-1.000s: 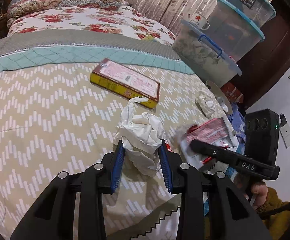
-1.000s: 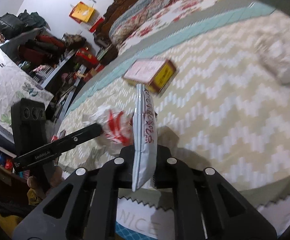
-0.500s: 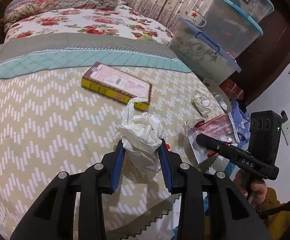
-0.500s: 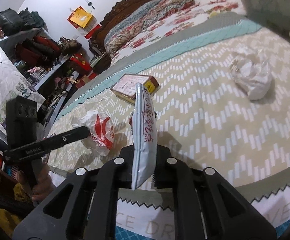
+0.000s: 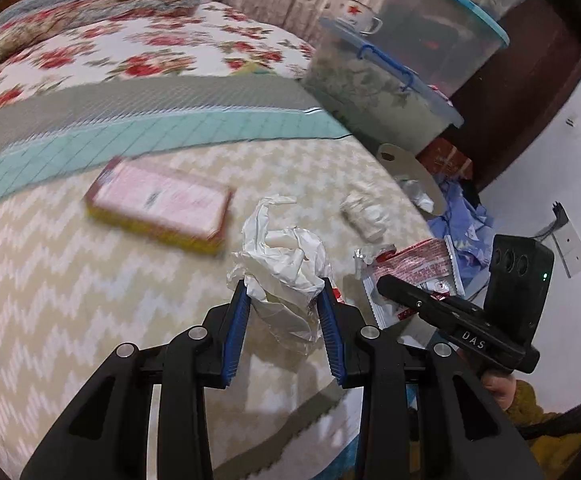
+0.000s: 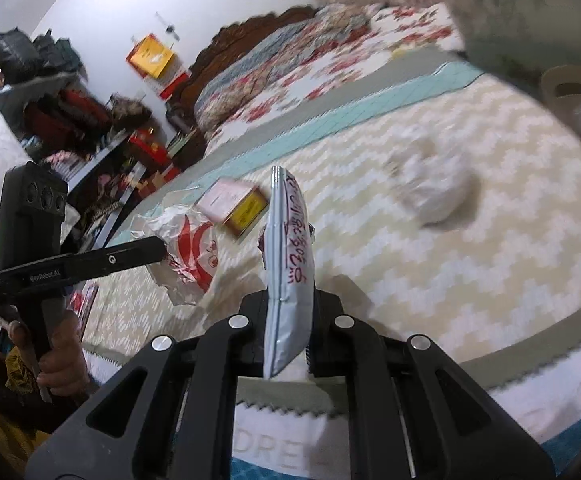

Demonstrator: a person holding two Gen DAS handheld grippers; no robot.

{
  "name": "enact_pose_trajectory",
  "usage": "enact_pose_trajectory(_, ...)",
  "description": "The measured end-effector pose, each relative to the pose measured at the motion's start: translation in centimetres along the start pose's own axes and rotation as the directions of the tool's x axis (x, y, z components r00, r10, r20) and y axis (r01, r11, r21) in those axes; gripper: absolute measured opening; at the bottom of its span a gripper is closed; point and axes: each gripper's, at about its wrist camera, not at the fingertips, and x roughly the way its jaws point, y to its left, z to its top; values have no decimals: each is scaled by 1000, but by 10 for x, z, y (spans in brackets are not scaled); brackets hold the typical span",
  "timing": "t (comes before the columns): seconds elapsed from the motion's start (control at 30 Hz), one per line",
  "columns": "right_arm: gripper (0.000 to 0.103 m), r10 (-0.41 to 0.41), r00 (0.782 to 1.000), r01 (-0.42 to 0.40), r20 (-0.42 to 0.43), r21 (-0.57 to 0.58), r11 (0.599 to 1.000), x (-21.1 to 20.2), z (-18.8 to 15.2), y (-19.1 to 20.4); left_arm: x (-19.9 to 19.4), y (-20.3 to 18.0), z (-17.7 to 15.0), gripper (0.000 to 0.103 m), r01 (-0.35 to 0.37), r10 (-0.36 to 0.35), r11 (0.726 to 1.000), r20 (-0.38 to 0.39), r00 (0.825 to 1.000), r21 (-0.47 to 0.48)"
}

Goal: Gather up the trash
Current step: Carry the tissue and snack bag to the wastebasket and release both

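Left gripper [image 5: 283, 300] clamps a crumpled white bag [image 5: 282, 264] above the bed [image 5: 70, 300]; only the right view shows its red print. Right gripper [image 6: 288, 300] pinches a silver wrapper [image 6: 288, 248] edge-on.

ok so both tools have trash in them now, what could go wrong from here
1. The left tool pinches only the lower part of the crumpled plastic bag; most of it bulges loose above, so it may slip out.
2. The right tool grips the snack packet edge-on, so it could slide free.
3. A paper wad and a box lie on the bed and could be missed.
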Motion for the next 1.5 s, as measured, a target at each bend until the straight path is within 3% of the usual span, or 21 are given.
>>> enact_pose_trajectory(0.17, 12, -81, 990, 76, 112, 50, 996, -38, 19, -39, 25, -47, 50, 32, 54, -53, 993, -17, 998, 101)
enact_pose_trajectory(0.3, 12, -206, 958, 191, 200, 95, 977, -78, 45, -88, 66, -111, 103, 32, 106, -102, 970, -30, 994, 220)
enact_pose_trajectory(0.4, 13, -299, 928, 279, 223, 120, 953, -96, 68, -128, 109, -154, 140, 33, 165, -151, 952, -73, 986, 257)
enact_pose_trajectory(0.57, 14, -405, 898, 378, 173, 168, 910, -98, 116, -208, 188, -209, 185, 34, 199, -160, 939, -154, 975, 280)
enact_pose_trajectory(0.67, 15, -452, 884, 430, 119, 168, 887, -88, 138, -246, 246, -232, 204, 36, 179, -124, 939, -198, 972, 293)
enact_pose_trajectory(0.8, 15, -464, 886, 457, 21, 141, 878, -62, 163, -281, 303, -238, 209, 48, 110, -35, 942, -233, 972, 317)
enact_pose_trajectory(0.87, 21, -454, 891, 451, -18, 149, 880, -54, 169, -296, 326, -237, 209, 59, 73, 12, 944, -253, 967, 323)
enact_pose_trajectory(0.9, 40, -449, 893, 447, -21, 156, 881, -54, 169, -298, 334, -236, 209, 62, 63, 23, 947, -261, 965, 316)
enact_pose_trajectory(0.93, 72, -447, 895, 442, -7, 159, 883, -54, 168, -299, 338, -235, 209, 62, 69, 16, 949, -267, 964, 307)
enact_pose_trajectory(0.97, 81, -449, 893, 439, 35, 156, 885, -59, 167, -297, 339, -235, 208, 63, 80, 4, 950, -269, 963, 301)
enact_pose_trajectory(1.07, 83, -455, 887, 443, 80, 131, 887, -62, 166, -289, 330, -238, 209, 72, 90, -13, 948, -245, 969, 306)
enact_pose_trajectory(1.17, 83, -451, 887, 435, 103, 148, 888, -70, 162, -281, 313, -243, 212, 73, 105, -36, 947, -223, 974, 305)
enact_pose_trajectory(1.27, 83, -445, 881, 419, 158, 176, 891, -89, 154, -264, 273, -242, 216, 73, 149, -101, 948, -178, 979, 280)
enact_pose_trajectory(1.37, 82, -396, 894, 360, 211, 189, 913, -108, 143, -242, 220, -233, 211, 73, 194, -165, 940, -124, 978, 281)
enact_pose_trajectory(1.5, 80, -319, 917, 287, 239, 157, 945, -118, 126, -209, 148, -195, 188, 74, 167, -165, 935, -33, 986, 312)
